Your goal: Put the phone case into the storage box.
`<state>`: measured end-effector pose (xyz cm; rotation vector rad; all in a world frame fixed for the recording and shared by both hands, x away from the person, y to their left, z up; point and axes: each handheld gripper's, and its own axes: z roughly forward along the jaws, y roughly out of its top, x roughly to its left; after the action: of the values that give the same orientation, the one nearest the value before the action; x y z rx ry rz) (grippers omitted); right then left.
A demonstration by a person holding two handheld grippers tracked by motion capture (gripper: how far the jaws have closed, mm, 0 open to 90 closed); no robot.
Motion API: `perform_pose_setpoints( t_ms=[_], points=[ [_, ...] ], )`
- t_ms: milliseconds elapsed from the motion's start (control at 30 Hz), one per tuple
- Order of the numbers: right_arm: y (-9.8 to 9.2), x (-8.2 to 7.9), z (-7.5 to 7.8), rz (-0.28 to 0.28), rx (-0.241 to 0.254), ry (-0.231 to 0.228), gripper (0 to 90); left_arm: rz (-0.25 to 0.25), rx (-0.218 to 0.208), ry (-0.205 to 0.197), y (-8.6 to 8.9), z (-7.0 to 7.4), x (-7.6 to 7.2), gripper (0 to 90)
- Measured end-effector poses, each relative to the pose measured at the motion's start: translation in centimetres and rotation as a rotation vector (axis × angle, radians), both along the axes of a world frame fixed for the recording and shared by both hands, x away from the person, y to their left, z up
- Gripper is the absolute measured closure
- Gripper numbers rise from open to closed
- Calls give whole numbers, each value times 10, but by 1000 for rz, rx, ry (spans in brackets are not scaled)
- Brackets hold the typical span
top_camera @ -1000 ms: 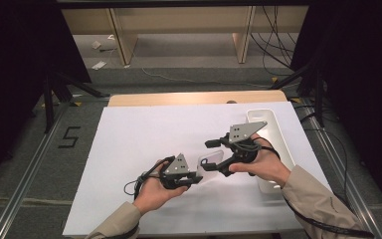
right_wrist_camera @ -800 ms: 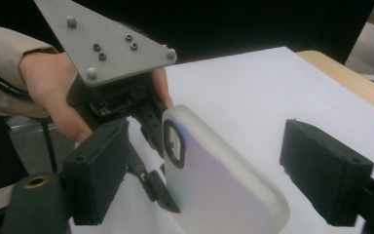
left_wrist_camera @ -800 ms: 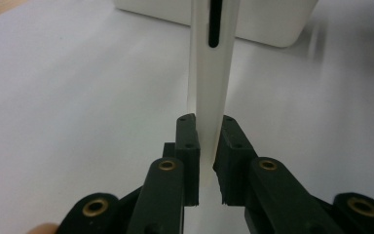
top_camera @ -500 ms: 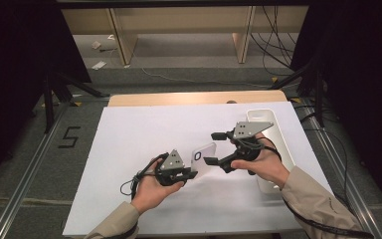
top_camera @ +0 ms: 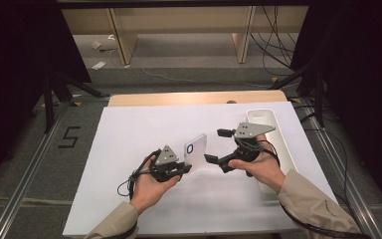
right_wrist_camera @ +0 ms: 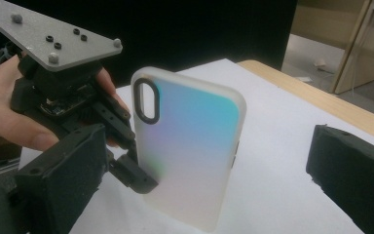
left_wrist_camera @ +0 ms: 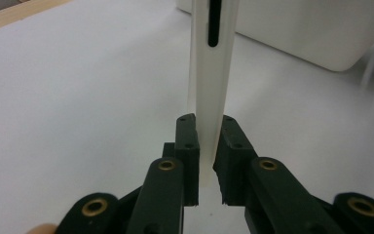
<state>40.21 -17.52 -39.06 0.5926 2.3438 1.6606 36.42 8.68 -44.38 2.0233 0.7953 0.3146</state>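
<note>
A frosted phone case (top_camera: 195,150) with an iridescent sheen and a black-ringed camera cutout stands upright over the white table sheet. My left gripper (top_camera: 185,168) is shut on its lower edge. In the left gripper view the two pads (left_wrist_camera: 187,141) pinch the thin case (left_wrist_camera: 209,73) edge-on. My right gripper (top_camera: 216,145) faces the case from the right, and its jaws have just been opening. In the right gripper view the case (right_wrist_camera: 190,146) stands between the wide-apart pads (right_wrist_camera: 73,165), which do not touch it. The left gripper (right_wrist_camera: 136,180) grips the case from behind.
A long white tray (top_camera: 258,117) lies at the right side of the sheet, partly under the right hand; it appears again behind the case (left_wrist_camera: 297,29). A wooden table edge (top_camera: 194,98) runs along the back. Cables trail from both grippers.
The right gripper's jaws have spread wider. The left gripper has brought the case up toward the right one, so it now stands more upright between them.
</note>
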Motion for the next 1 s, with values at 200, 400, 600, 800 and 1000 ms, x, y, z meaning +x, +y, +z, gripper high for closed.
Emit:
perform_pose_setpoints(
  t_ms=[200,400,600,800,1000],
  points=[
    [4,-2,-4,-13,2,7,5,24,5,4,-2,1,0,805],
    [7,-4,-5,-45,12,-1,5,46,4,13,-4,3,-1,805],
    [9,-6,-5,-64,30,3,5,57,-3,15,-7,5,-1,805],
    [13,-7,-7,-74,39,3,5,64,0,19,-9,6,-2,805],
    [18,-8,-9,-98,54,6,6,68,0,25,-12,6,-2,805]
  ],
)
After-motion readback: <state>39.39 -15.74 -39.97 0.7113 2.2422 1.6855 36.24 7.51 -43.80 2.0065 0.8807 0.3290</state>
